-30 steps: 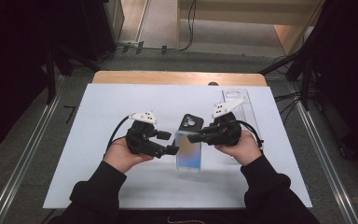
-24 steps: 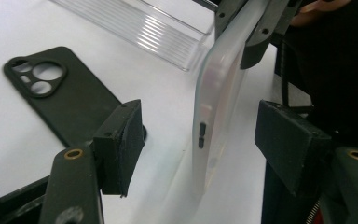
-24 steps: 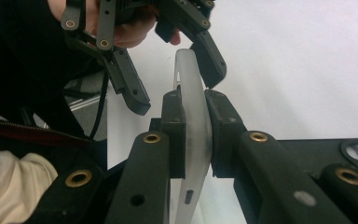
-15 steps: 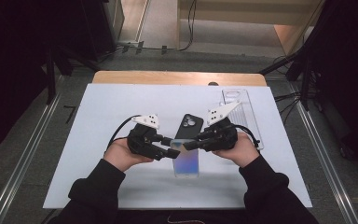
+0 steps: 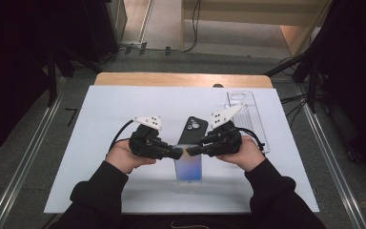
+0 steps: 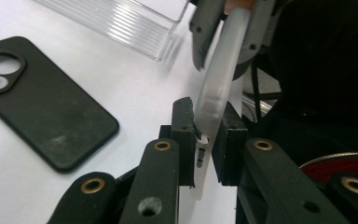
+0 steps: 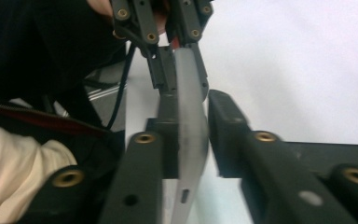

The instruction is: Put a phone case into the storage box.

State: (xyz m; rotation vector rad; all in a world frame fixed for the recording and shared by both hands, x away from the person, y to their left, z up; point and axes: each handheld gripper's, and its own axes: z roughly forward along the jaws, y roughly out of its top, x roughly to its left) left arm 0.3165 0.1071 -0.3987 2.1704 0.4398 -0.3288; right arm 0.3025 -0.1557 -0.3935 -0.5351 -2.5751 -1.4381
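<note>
A pale phone (image 5: 188, 167) is held up on edge over the white mat (image 5: 124, 109), between the two grippers. My left gripper (image 5: 178, 153) comes in from the left. Its jaws have just been closing, and in the left gripper view the gripper (image 6: 204, 140) has its pads pressed on the phone's (image 6: 219, 88) thin edge. My right gripper (image 5: 190, 150) faces it from the right. Its jaws have just been opening, and in the right gripper view the gripper (image 7: 193, 114) has one pad standing off the phone (image 7: 186, 79). A black phone case (image 5: 193, 130) lies flat just behind.
A clear ribbed plastic tray (image 5: 245, 114) rests at the mat's back right and appears in the left gripper view (image 6: 121, 18). The black case (image 6: 42, 107) lies left of my left jaws. A wooden table edge (image 5: 181, 79) runs behind the mat.
The left gripper's jaws have closed onto the phone's edge. The right gripper's jaws have parted slightly around it. Both hands stay where they were.
</note>
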